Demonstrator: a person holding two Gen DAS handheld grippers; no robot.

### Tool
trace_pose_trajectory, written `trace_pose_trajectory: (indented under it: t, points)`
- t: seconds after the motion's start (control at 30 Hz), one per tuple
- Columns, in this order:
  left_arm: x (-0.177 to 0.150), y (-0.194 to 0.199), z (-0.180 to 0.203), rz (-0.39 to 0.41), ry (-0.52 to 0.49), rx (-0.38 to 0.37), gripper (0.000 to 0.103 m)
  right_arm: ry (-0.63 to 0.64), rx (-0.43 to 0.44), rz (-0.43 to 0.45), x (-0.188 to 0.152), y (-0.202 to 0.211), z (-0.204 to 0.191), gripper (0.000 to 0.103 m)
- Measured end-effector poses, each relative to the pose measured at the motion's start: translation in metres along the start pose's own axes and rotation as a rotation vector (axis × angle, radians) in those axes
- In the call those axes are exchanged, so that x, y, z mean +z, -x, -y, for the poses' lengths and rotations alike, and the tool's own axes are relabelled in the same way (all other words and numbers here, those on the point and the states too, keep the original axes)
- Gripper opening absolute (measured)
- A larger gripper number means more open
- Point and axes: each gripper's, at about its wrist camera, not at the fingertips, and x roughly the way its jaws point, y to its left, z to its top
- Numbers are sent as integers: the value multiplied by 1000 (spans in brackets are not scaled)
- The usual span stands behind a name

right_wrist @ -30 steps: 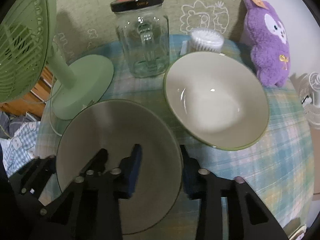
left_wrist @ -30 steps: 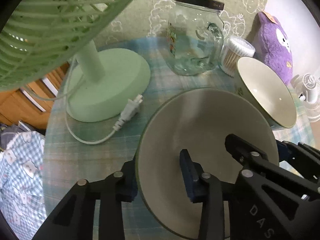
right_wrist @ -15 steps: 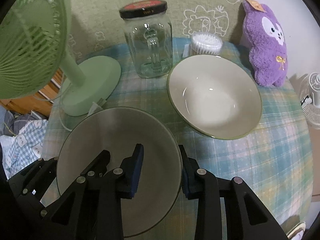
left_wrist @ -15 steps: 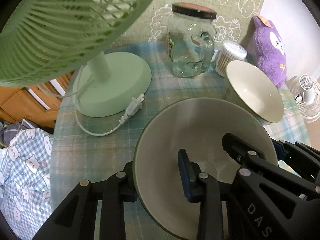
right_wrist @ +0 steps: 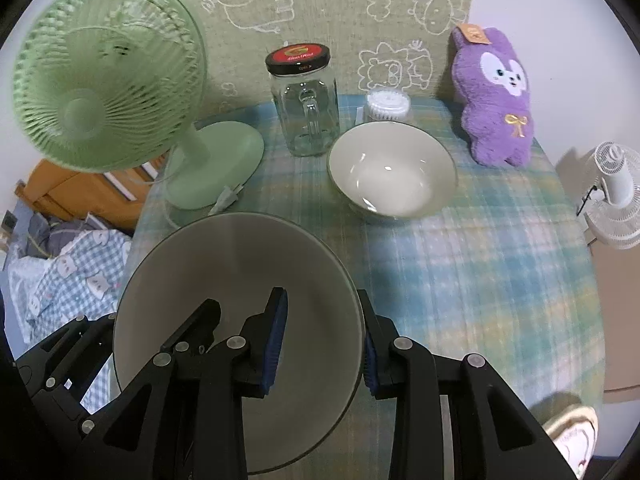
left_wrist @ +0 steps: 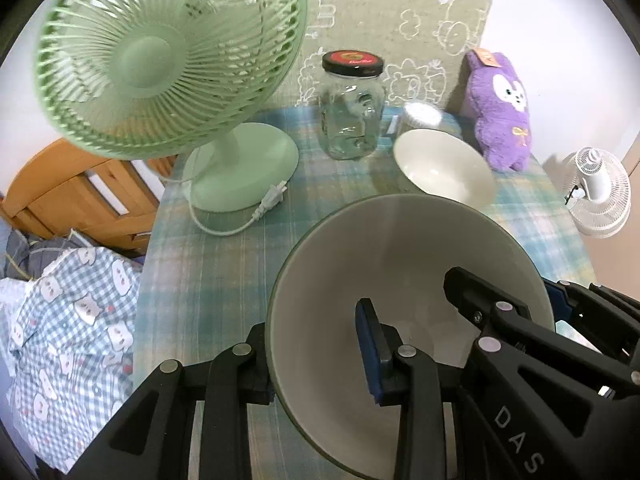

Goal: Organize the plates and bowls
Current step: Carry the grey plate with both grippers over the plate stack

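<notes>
Two hand-held grippers clamp opposite sides of one large cream bowl (left_wrist: 400,264) above a plaid-covered table (right_wrist: 480,272). The left gripper (left_wrist: 316,352) bites the bowl's left rim, one blue-padded finger inside the basin and the other outside, its pad hidden behind the wall. The right gripper (right_wrist: 322,336) pinches the right rim the same way, a blue pad on each side of the wall. Each gripper also shows in the other's view, reaching into the basin from the far side.

The near edge of the held bowl is cut off by the gripper bodies in both views, and whether its base touches the cloth cannot be seen. A second, smaller bowl (right_wrist: 392,172) stands upright on the table beyond it, well apart from the held one, with its foot out of sight behind its own rim.

Behind that bowl a clear glass jar (right_wrist: 306,104) with a dark lid stands beside a round container of cotton swabs (right_wrist: 388,104), half hidden by the bowl's rim and blurred in the left view. A green desk fan (left_wrist: 168,60) fills the left side, its plug (left_wrist: 272,198) lying loose at the base. A purple plush toy (right_wrist: 498,96) leans by the wall. A white fan (right_wrist: 616,196) and checked fabric (left_wrist: 68,320) sit off the table edges, partly cropped.
</notes>
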Motion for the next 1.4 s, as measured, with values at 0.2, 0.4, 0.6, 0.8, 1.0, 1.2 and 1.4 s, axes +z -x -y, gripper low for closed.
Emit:
trace_pose_trajectory:
  t: [0.2,0.4,0.6,0.8,1.0,1.2,1.4]
  points:
    - [-29,36,17,16,-1,4,32,6,6,16,-34,42,12,36]
    - [-59,62,41,20,-4,-2,32,2,2,29,-67,74,30,36]
    - [-92,79,67,19,-7,-19,32,4,-13,32,-103,98,51,36]
    - [-121,86,84,7,-8,-24,32,5,-19,24,-136,111,66,36]
    - [-146,77,96,-23,-9,-19,32,-9,-14,-3,-163,105,80,36]
    - [-166,63,104,-62,-12,-14,32,-21,-6,-42,-185,89,90,36]
    - [-172,56,110,-73,-25,-13,32,-42,-1,-67,-192,78,96,36]
